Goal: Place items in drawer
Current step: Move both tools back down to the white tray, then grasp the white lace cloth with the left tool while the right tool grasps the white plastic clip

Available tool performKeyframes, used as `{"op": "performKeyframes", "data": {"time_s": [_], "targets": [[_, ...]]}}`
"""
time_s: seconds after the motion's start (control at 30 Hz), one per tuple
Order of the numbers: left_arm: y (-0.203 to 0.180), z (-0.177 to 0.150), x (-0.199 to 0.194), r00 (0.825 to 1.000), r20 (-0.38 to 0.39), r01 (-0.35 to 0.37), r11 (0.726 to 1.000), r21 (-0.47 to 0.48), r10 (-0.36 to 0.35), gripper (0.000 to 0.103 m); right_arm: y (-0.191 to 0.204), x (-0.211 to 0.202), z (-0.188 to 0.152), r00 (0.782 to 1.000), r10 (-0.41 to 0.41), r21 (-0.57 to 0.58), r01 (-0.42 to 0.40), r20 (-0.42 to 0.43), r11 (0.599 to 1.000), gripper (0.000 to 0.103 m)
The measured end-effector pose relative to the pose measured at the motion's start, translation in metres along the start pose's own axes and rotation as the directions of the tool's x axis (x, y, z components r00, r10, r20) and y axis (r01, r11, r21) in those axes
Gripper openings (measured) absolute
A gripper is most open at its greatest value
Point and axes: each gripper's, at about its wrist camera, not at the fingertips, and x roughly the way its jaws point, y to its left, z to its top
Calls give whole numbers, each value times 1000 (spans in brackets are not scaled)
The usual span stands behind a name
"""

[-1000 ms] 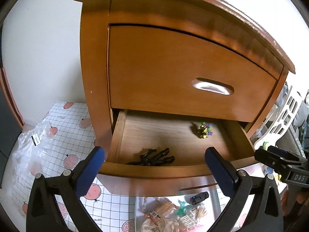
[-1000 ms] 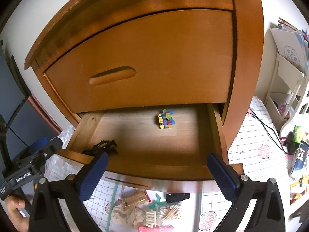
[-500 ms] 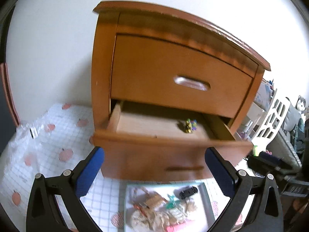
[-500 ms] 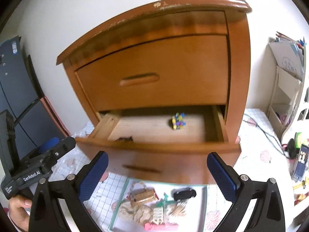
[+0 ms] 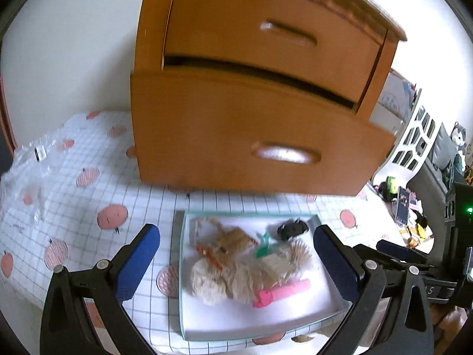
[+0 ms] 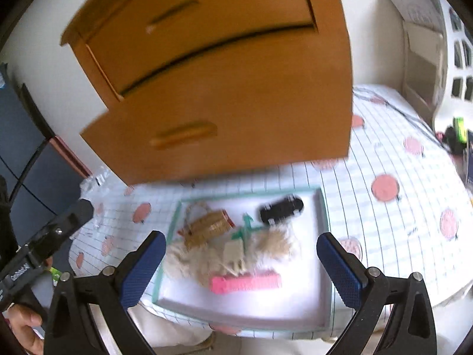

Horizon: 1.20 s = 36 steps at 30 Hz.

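A brown wooden nightstand has its lower drawer [image 5: 245, 136] [image 6: 224, 118] pulled out; only the drawer's front shows, its inside is hidden. Below it a white tray [image 5: 295, 319] [image 6: 266, 310] holds several small items: a pink comb-like piece [image 5: 280, 293] [image 6: 245, 284], a black clip [image 5: 291, 227] [image 6: 280, 207], a small woven basket [image 6: 207, 226], a green clip [image 5: 264, 244] and a pale fluffy bundle [image 5: 224, 281]. My left gripper [image 5: 236, 260] is open above the tray, empty. My right gripper [image 6: 241, 269] is open over the same tray, empty. Both views are blurred.
The nightstand and tray stand on a white checked cloth with pink fruit prints [image 5: 88, 195] [image 6: 399, 195]. A crumpled clear plastic bag [image 5: 26, 171] lies at the left. A white shelf unit [image 6: 428, 53] and clutter [image 5: 414, 207] stand at the right. A hand [image 6: 20, 322] holds the left gripper.
Both grippers pulled back from the drawer and tilted down. The drawer's inside, with its black clip and coloured item, has dropped from sight; the tray now lies between both pairs of fingers.
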Motion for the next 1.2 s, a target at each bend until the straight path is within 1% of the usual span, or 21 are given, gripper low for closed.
{"op": "performKeyframes", "data": {"time_s": [0.1,0.17,0.23,0.37,0.43,0.5,0.57,0.77,0.87,0.9,0.93,1.0,1.03,1.07,1.13,1.2], "targets": [[6,-12,14,999,-43,-3,1000,-13,2,103,-7,11,-12,1000,-15,10,16,-22,1000,103],[10,-21,27,996,-88,1,999,-32,-4,103,-10,22,-20,998,-23,8,24,-50,1000,103],[13,-30,38,992,-128,4,999,-47,-10,103,-12,33,-29,996,-25,0,25,-81,1000,103],[17,-47,60,978,-207,-5,998,-63,-8,103,-12,59,-47,988,-52,-32,48,-142,998,103],[17,-51,68,972,-234,-11,997,-72,-6,103,-11,68,-53,984,-63,-50,55,-166,997,103],[18,-55,76,968,-250,-20,997,-76,1,103,-9,73,-56,983,-71,-72,60,-170,996,103],[18,-58,83,964,-267,-27,997,-75,6,103,-7,77,-56,985,-74,-93,60,-155,994,103],[26,-61,99,953,-303,-12,993,-119,-25,103,0,81,-50,993,-42,-125,27,-113,992,102],[29,-63,105,948,-315,6,989,-147,-53,99,3,84,-47,995,-4,-127,-9,-104,992,92],[30,-63,108,945,-322,8,988,-152,-57,96,4,86,-47,994,8,-127,-21,-105,992,87],[30,-64,110,943,-326,7,988,-156,-58,93,6,89,-46,994,19,-129,-34,-111,991,83],[30,-65,113,941,-334,3,989,-150,-54,86,8,95,-47,991,47,-125,-62,-123,990,78],[29,-66,114,941,-336,3,990,-142,-52,85,10,98,-47,990,61,-125,-78,-130,989,74],[26,-66,116,940,-336,9,991,-135,-54,83,12,100,-48,988,68,-133,-86,-136,987,72],[24,-66,119,938,-342,12,992,-127,-55,76,17,104,-50,988,69,-155,-91,-141,984,58],[26,-67,124,933,-355,13,990,-144,-64,74,19,109,-51,985,74,-161,-99,-153,982,55]]}}
